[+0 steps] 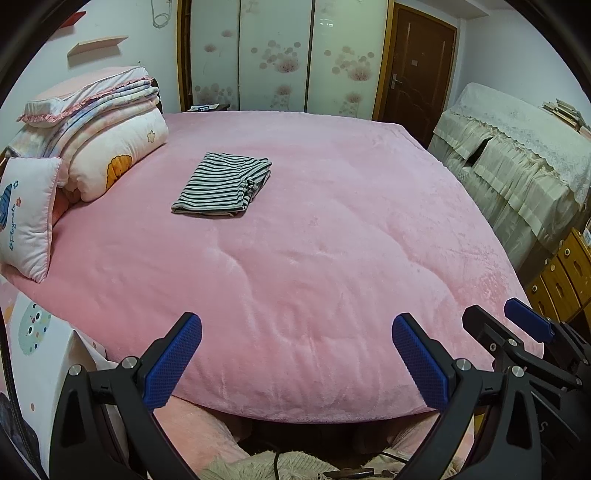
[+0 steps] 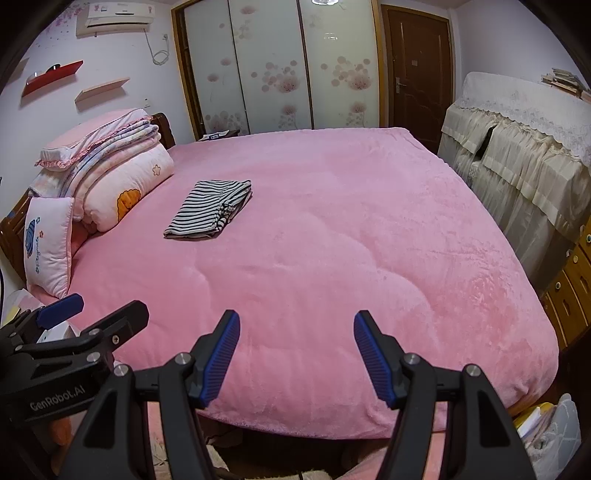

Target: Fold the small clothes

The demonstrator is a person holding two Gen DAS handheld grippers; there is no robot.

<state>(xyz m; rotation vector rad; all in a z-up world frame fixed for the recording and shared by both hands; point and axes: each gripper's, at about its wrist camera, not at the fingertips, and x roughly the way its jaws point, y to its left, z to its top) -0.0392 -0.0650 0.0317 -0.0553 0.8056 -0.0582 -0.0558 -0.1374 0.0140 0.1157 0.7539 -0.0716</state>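
- The right wrist view alone shows the air conditioner [image 2: 115, 15] and red shelf [image 2: 51, 76] on the wall; the left wrist view shows a dotted white cabinet [image 1: 40, 343] beside the bed
- The striped garment [image 1: 222, 184] lies folded into a flat rectangle, black-and-white stripes, on the pink blanket [image 1: 314, 258], near the stacked quilts [image 1: 110, 147], well apart from both grippers
- Its long axis runs from the near-left corner away toward the wardrobe [image 1: 275, 55]; stripes follow that length
- The left gripper [image 1: 297, 360] and right gripper [image 2: 296, 356] hover at the bed's near edge, fingers spread wide, holding nothing
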